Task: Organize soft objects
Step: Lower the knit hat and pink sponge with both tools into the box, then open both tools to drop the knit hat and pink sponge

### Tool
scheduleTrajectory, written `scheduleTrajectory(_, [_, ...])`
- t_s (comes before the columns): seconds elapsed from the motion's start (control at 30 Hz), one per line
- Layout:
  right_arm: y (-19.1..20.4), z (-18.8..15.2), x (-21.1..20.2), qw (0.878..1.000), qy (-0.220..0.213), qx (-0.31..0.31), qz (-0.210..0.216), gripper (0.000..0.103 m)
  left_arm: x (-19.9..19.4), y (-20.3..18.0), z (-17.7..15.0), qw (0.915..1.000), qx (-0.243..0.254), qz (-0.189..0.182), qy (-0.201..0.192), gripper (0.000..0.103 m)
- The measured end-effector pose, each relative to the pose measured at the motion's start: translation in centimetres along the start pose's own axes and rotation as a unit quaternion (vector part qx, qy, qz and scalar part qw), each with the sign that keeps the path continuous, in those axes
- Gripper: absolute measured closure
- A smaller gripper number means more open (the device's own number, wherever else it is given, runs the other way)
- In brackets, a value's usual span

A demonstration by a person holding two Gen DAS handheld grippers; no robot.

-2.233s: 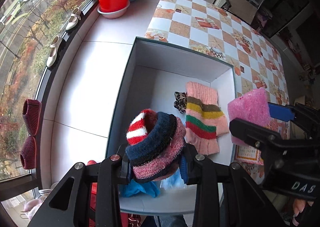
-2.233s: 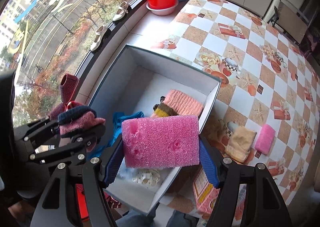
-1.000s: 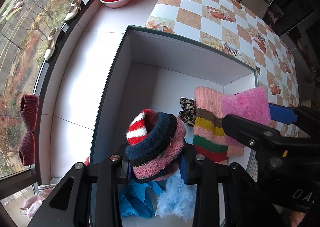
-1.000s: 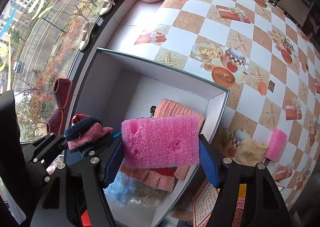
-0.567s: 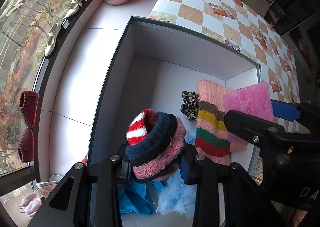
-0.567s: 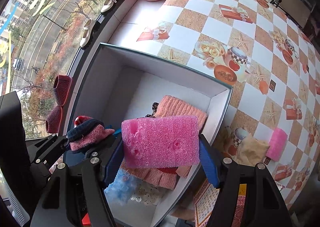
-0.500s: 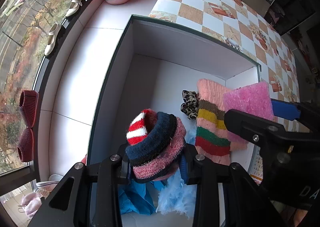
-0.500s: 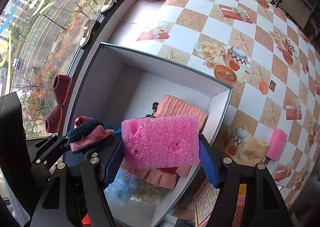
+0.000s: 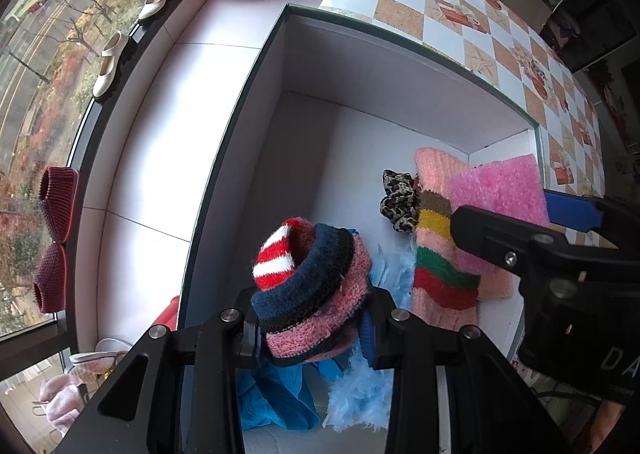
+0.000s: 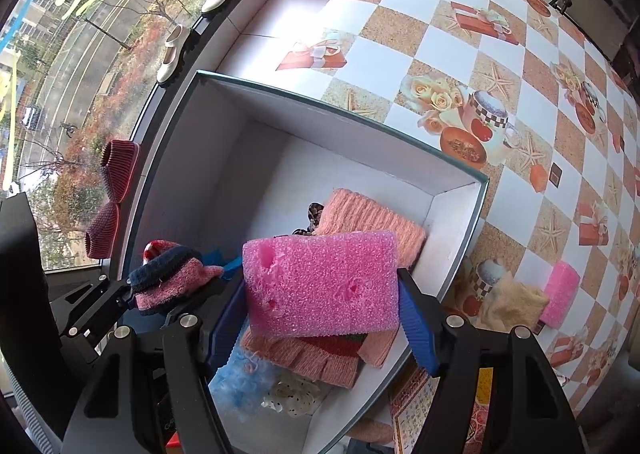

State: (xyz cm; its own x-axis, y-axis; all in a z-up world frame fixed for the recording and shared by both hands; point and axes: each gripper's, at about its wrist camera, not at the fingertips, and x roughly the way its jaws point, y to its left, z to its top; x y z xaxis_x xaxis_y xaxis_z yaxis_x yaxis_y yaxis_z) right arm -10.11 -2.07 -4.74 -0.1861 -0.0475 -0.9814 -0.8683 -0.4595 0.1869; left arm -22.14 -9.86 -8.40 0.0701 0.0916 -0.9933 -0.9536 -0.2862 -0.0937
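Left wrist view: left gripper (image 9: 312,328) clamps a rolled striped knit sock (image 9: 310,290) above the box (image 9: 400,54); released here, it could unroll over the blue feathers (image 9: 360,398).

Right wrist view: right gripper (image 10: 320,318) squeezes the pink sponge (image 10: 320,286) near the wall; it may bounce out. Only here: another sponge (image 10: 560,292) waiting on the tablecloth (image 10: 460,34).

The box (image 9: 256,102) looks like matt white card inside, with a dark smooth rim. The knitted hat (image 9: 312,286) is fuzzy wool in stripes. The pink sponge (image 10: 320,286) is coarse open foam, with small pits. The striped scarf (image 9: 440,254) is ribbed knit. The worktop (image 10: 520,74) has a smooth printed cover with a slight gloss. Both hand-held grippers are matt black plastic with blue ridged pads (image 10: 416,330).
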Motion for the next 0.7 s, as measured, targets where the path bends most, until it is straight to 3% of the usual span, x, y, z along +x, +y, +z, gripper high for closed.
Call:
scheduleTrajectory(0.27, [-0.35, 0.28, 0.57, 1.0, 0.008, 0.003, -0.003, 0.032, 0.38, -0.35, 0.2, 1.0, 0.002, -0.001, 0.004, 0.064])
scheduleTrajectory(0.33, [-0.34, 0.27, 0.69, 1.0, 0.01, 0.003, 0.001, 0.032, 0.38, -0.42, 0.32, 1.0, 0.004, 0.0, 0.004, 0.058])
scheduleTrajectory(0.5, [-0.29, 0.18, 0.75, 1.0, 0.012, 0.001, 0.007, 0.031, -0.08, -0.44, 0.44, 0.9999, 0.007, -0.007, -0.005, 0.023])
scheduleTrajectory(0.53, [-0.3, 0.15, 0.71, 1.0, 0.012, 0.001, 0.006, 0.031, -0.16, -0.48, 0.41, 0.9999, 0.009, -0.008, -0.006, 0.022])
scheduleTrajectory(0.57, [-0.32, 0.11, 0.68, 1.0, 0.012, 0.001, 0.007, 0.026, -0.22, -0.56, 0.35, 0.9999, 0.009, -0.01, -0.005, 0.021])
scheduleTrajectory(0.6, [-0.33, 0.07, 0.64, 1.0, 0.012, 0.0, 0.007, 0.011, -0.25, -0.59, 0.28, 0.9999, 0.009, -0.011, -0.005, 0.018])
scheduleTrajectory(0.63, [-0.37, 0.03, 0.55, 1.0, 0.01, 0.0, 0.008, 0.004, -0.33, -0.58, 0.22, 0.9999, 0.008, -0.012, -0.007, 0.015])
scheduleTrajectory(0.7, [-0.37, -0.06, 0.2, 1.0, 0.004, 0.001, 0.013, 0.001, -0.51, -0.51, 0.09, 0.9998, 0.004, -0.016, -0.012, 0.001])
